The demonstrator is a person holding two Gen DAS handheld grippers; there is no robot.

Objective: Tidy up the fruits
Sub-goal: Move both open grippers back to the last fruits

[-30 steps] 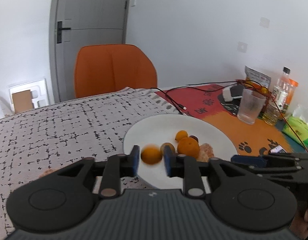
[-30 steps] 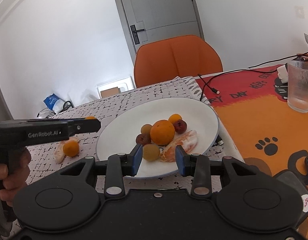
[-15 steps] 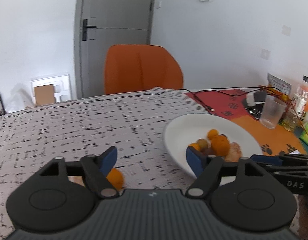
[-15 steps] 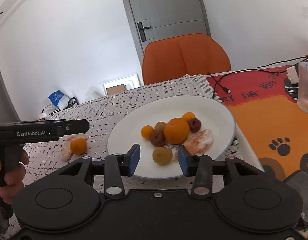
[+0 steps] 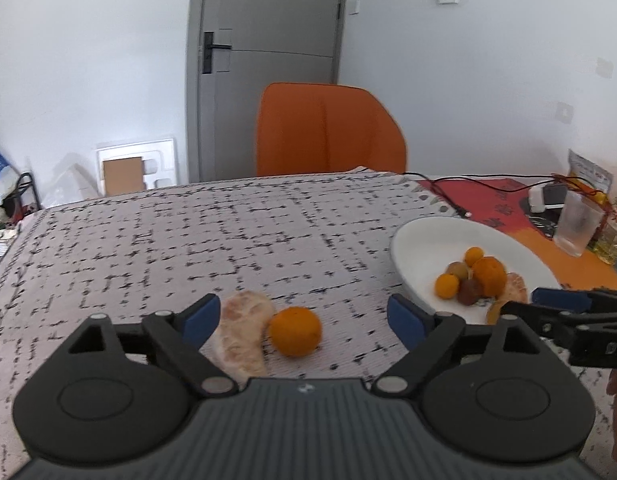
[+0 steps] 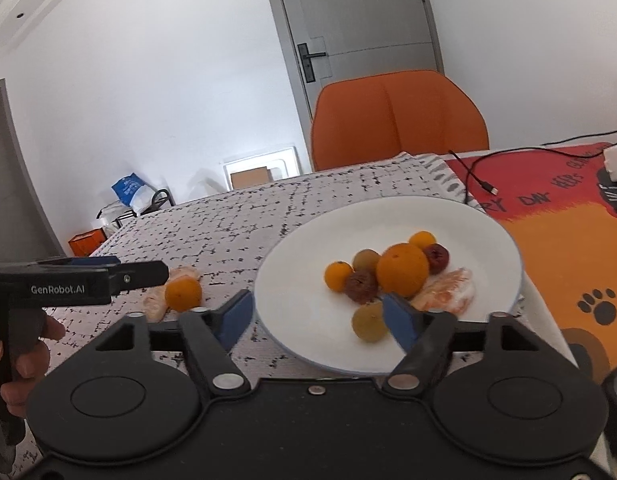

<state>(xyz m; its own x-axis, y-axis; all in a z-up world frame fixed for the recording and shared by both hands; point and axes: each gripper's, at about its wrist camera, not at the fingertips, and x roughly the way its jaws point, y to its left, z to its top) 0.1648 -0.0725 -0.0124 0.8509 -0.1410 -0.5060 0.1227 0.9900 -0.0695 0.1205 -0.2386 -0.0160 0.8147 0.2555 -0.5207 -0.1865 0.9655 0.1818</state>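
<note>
A white plate (image 6: 388, 216) sits on the speckled grey tablecloth (image 5: 188, 232), and everything is easiest to place from it. On the plate lies a small heap of fruit: a large orange (image 6: 402, 269) in the middle, a small orange fruit (image 6: 338, 276) to its left, a dark brown wrinkled fruit (image 6: 361, 286) touching the large orange's lower left, a peeled citrus segment (image 6: 448, 292) at its lower right, and a yellow-green round fruit (image 6: 369, 322) alone on the near side of the plate.

The right gripper (image 6: 318, 318) hangs over the plate's near rim. Its jaws have just been opening and now stand wide; the yellow-green fruit lies loose on the plate just beside the right-hand blue pad, not pinched.

Off the plate, well to its left on the cloth, a small orange (image 5: 295, 331) rests touching a pale peeled segment (image 5: 242, 334). The left gripper (image 5: 304, 318) is over that pair, its jaws also just opened and spread wide. The orange and segment lie between the blue pads, and neither pad is pressing on them.

An orange chair (image 5: 328, 130) stands behind the table, beyond the plate.
</note>
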